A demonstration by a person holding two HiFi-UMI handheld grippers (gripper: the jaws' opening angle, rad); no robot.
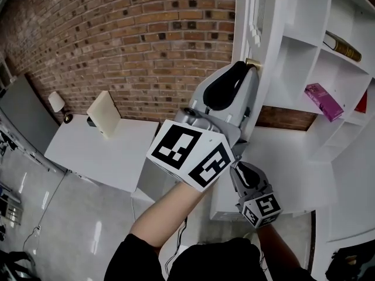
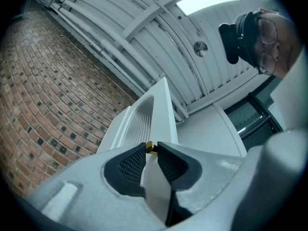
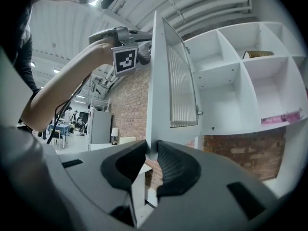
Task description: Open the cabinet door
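Nearest the head camera, a bare forearm (image 1: pixel 170 212) is seen reaching up toward the cabinet door (image 3: pixel 156 81), with the left tongs (image 1: pixel 249 68) carried at its end and their marker cube (image 1: pixel 190 154) turned to the lens. These tongs are clenched on the small brass knob (image 2: pixel 149 147) at the door's free edge; the knob is pinched between the two black pads. Below the knob, the right tongs (image 3: pixel 150 153) are clamped on the door's bottom corner, with the white edge caught between their ribbed pads.

The door itself is found swung out from the cabinet and is seen almost edge-on, its ribbed glass panel (image 3: pixel 182 90) set in a white frame. To the right of the door, the cabinet's white shelves (image 1: pixel 304 45) are laid bare. A pink book (image 1: pixel 323 101) is lying in one compartment, a brown book (image 1: pixel 343 47) is tilted in the compartment above it, and something red (image 1: pixel 363 103) is cut off by the frame's edge. Well to the left of the door, and lower, a white desk (image 1: pixel 99 148) is set against the brick wall (image 1: pixel 135 45); a small lamp (image 1: pixel 57 103) and a cream panel (image 1: pixel 105 115) are placed on it.
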